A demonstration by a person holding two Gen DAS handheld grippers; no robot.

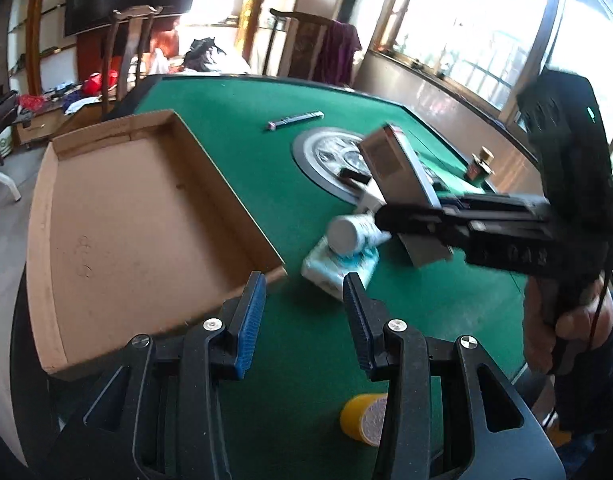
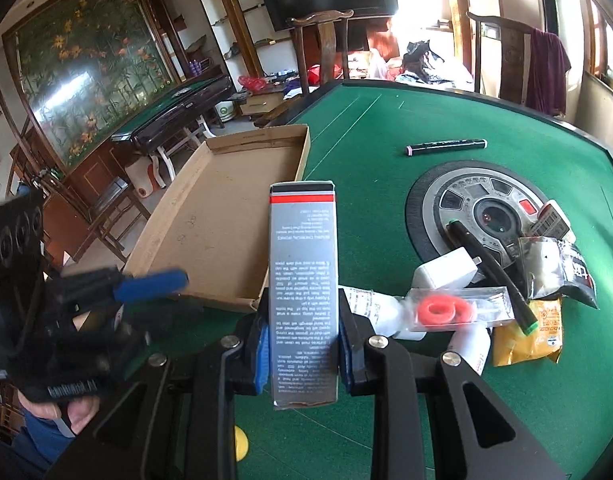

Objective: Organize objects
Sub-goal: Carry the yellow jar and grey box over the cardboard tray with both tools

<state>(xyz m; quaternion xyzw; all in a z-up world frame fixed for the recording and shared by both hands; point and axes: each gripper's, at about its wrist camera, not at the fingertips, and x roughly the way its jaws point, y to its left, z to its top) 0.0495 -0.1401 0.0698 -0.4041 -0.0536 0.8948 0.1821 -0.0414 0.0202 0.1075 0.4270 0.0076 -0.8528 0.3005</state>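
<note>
One light, crushable box [image 2: 303, 292] sits pinched mid-length in the right gripper [image 2: 303, 344]; left gripper [image 1: 304, 312] gapes wide, holding nothing.

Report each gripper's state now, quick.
Left gripper: open, holding nothing, above the green table.
Right gripper: shut on the grey box.

Right gripper [image 2: 303, 344] clamped on a tall grey box [image 2: 303, 292] with red/black band, held upright above the green tabletop [image 2: 386, 128]. Empty cardboard tray [image 2: 222, 220] just behind-left. Left gripper [image 2: 146, 284] blurred at left edge, blue pad visible. Right: pile with red ring pack [image 2: 458, 309], yellow sachet [image 2: 526, 336], black marker [image 2: 490, 272]. Another marker [image 2: 446, 147] lies apart.
</note>
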